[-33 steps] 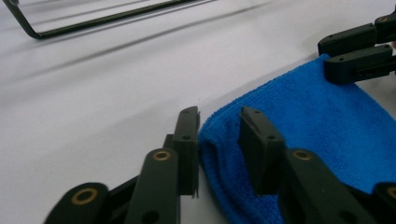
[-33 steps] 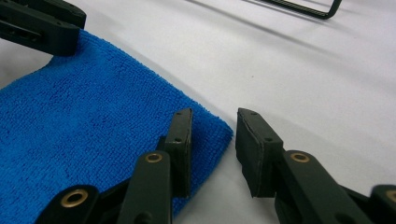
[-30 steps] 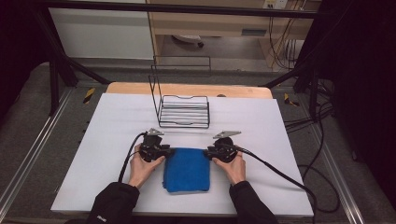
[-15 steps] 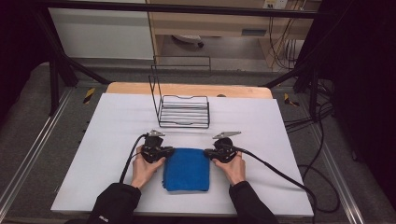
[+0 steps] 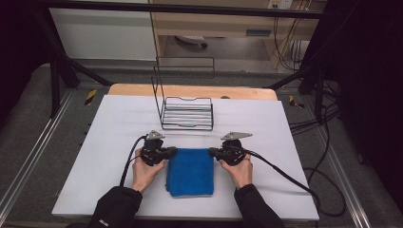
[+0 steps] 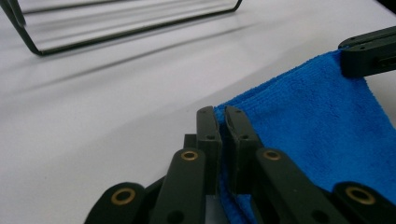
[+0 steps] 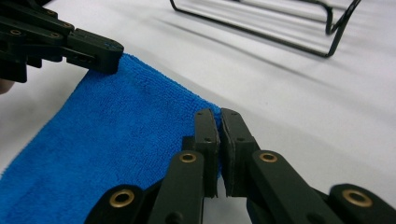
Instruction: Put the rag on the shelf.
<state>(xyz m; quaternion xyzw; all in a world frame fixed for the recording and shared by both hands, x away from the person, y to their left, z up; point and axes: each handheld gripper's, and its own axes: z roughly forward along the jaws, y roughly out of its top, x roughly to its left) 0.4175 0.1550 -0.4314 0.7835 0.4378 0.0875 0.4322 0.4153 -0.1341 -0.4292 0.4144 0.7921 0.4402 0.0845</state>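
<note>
A folded blue cloth (image 5: 190, 172) lies flat on the white table (image 5: 104, 142) near its front edge. My left gripper (image 5: 172, 152) is at the cloth's far left corner. In the left gripper view its jaws (image 6: 223, 114) have just been closing and now pinch that corner of the cloth (image 6: 317, 121). My right gripper (image 5: 213, 152) is shut on the far right corner, and in the right gripper view its jaws (image 7: 219, 116) clamp the edge of the cloth (image 7: 116, 135). Each gripper view also catches the other gripper across the cloth: the right gripper (image 6: 366, 53) and the left gripper (image 7: 98, 51).
A black wire rack (image 5: 187, 114) stands on the table just beyond the cloth, and appears as the wire rack (image 6: 116, 28) and the wire rack (image 7: 280, 28) in the gripper views. Cables trail from both grippers over the table. A wooden board edge (image 5: 190, 90) lies behind the table.
Both hands stay at the cloth's far corners. The jaws of both grippers have drawn together onto the cloth's edge. The cloth has not moved.
</note>
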